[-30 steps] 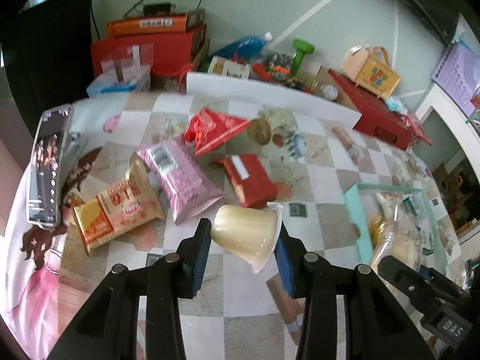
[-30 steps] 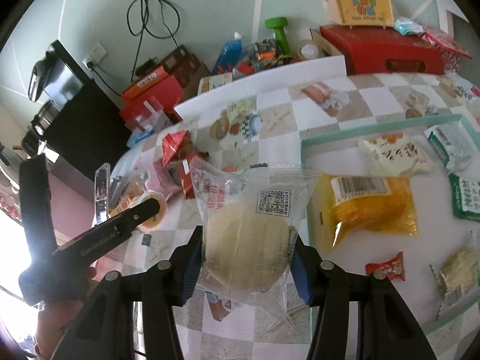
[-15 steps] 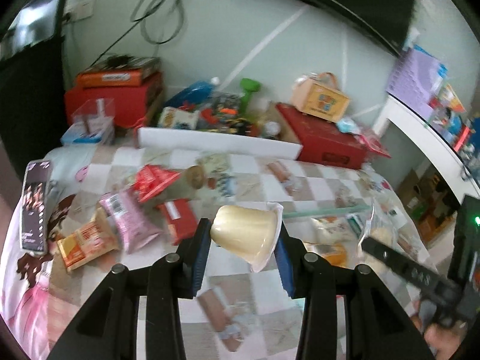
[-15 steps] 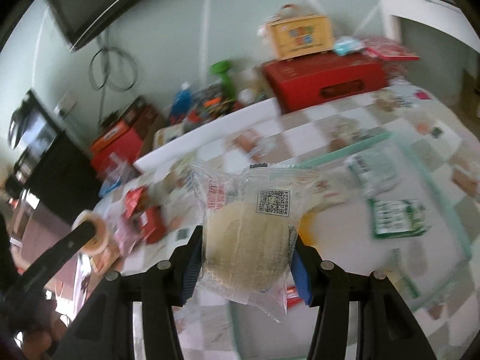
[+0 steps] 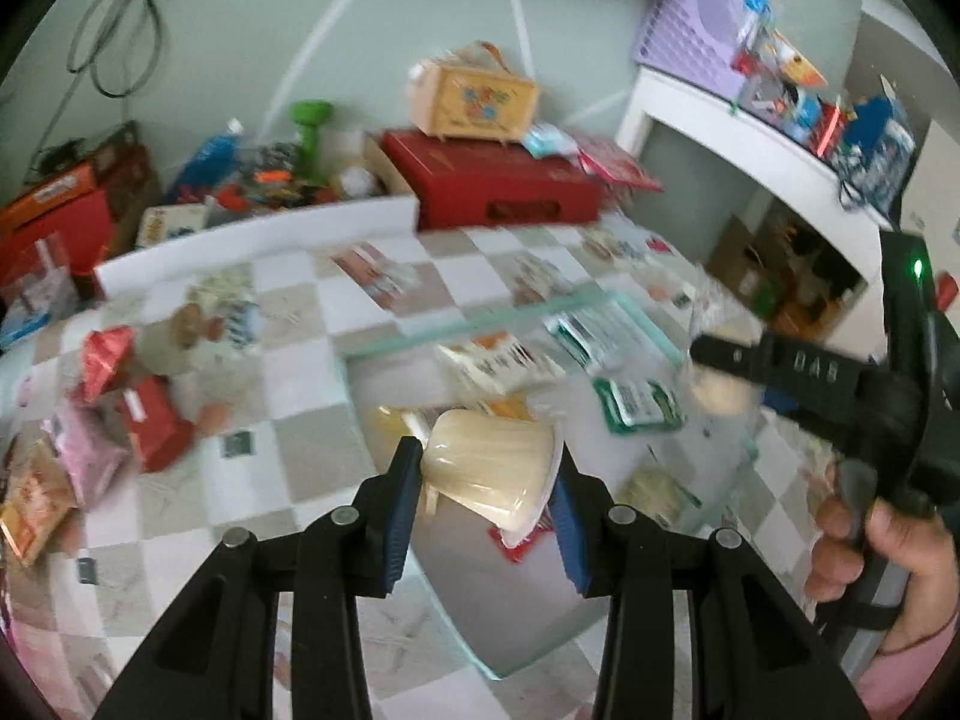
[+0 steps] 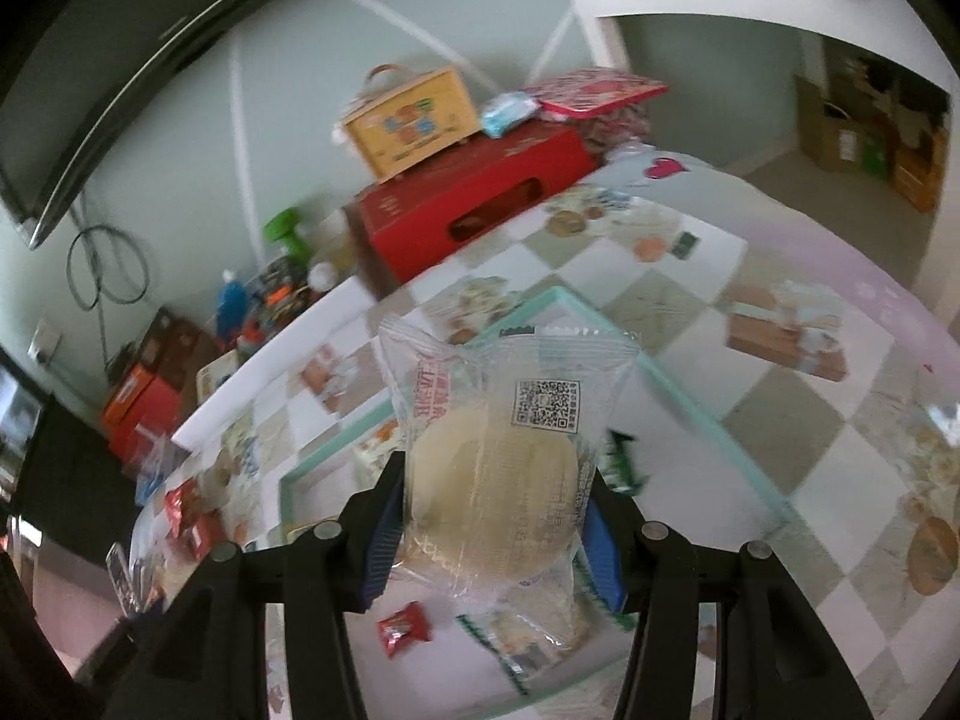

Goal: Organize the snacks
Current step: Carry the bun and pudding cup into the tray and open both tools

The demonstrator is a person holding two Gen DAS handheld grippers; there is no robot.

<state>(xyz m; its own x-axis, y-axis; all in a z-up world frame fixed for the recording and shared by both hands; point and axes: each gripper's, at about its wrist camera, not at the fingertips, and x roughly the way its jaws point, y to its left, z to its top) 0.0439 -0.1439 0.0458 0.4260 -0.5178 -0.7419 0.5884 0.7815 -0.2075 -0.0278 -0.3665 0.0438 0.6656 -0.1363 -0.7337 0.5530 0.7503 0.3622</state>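
My left gripper (image 5: 485,495) is shut on a cream jelly cup (image 5: 489,465) lying sideways between its blue pads, above the near-left part of the mint-rimmed tray (image 5: 510,315). My right gripper (image 6: 489,519) is shut on a clear-wrapped round pastry (image 6: 492,480) with a QR label, held over the same tray (image 6: 690,396). In the left wrist view the right gripper (image 5: 720,387) reaches in from the right with the pastry, a hand (image 5: 888,564) on its handle. Several packets lie in the tray, among them a green packet (image 5: 639,405) and a small red candy (image 6: 403,627).
Loose snacks lie left of the tray on the checkered cloth: a red box (image 5: 153,420), a pink bag (image 5: 87,456), an orange packet (image 5: 30,507). A big red box (image 5: 498,183) with a yellow carrier (image 5: 474,96) stands at the back. A white shelf (image 5: 750,138) is at the right.
Both grippers swung rightward from the loose snack pile to above the tray, each keeping its item. The views have rolled, and the tray now fills the middle of both.
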